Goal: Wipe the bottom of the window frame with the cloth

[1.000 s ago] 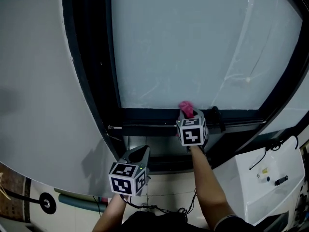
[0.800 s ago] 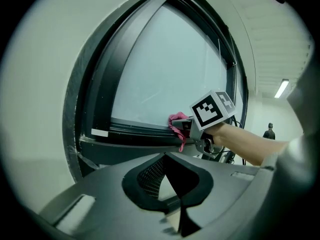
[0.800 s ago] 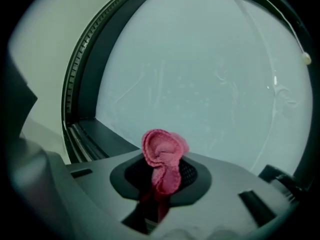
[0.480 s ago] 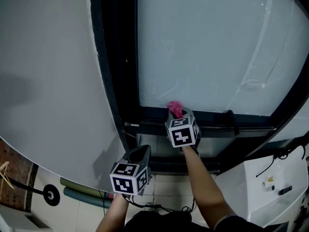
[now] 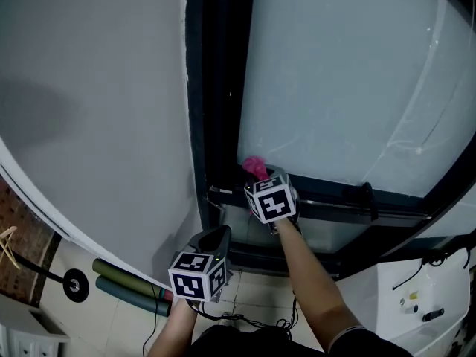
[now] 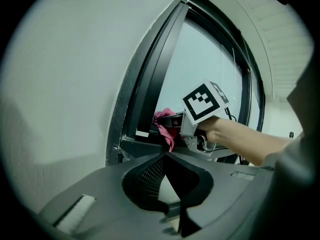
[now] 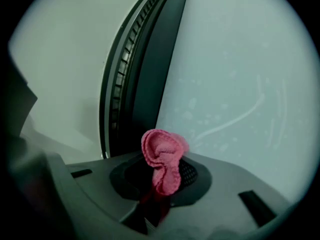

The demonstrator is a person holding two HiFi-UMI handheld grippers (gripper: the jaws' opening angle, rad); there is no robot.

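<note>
A bunched pink cloth [image 5: 254, 167] is pressed at the bottom left corner of the dark window frame [image 5: 327, 198], against the glass. My right gripper [image 5: 262, 178] is shut on the pink cloth [image 7: 162, 161], which sticks out between its jaws toward the pane. In the left gripper view the cloth [image 6: 163, 126] hangs from the right gripper [image 6: 172, 121] over the frame's lower rail. My left gripper [image 5: 217, 234] hangs lower, below the frame and apart from it; its jaws meet with nothing between them [image 6: 167, 156].
A grey wall [image 5: 89, 125] fills the left. The frame's dark upright [image 5: 216, 88] stands just left of the cloth. A black handle [image 5: 367, 198] sits on the lower rail to the right. White equipment [image 5: 416, 303] stands at lower right, rolled tubes [image 5: 126, 281] on the floor.
The right gripper has slid the cloth leftward along the bottom rail to the frame's left corner. The left gripper has stayed where it was.
</note>
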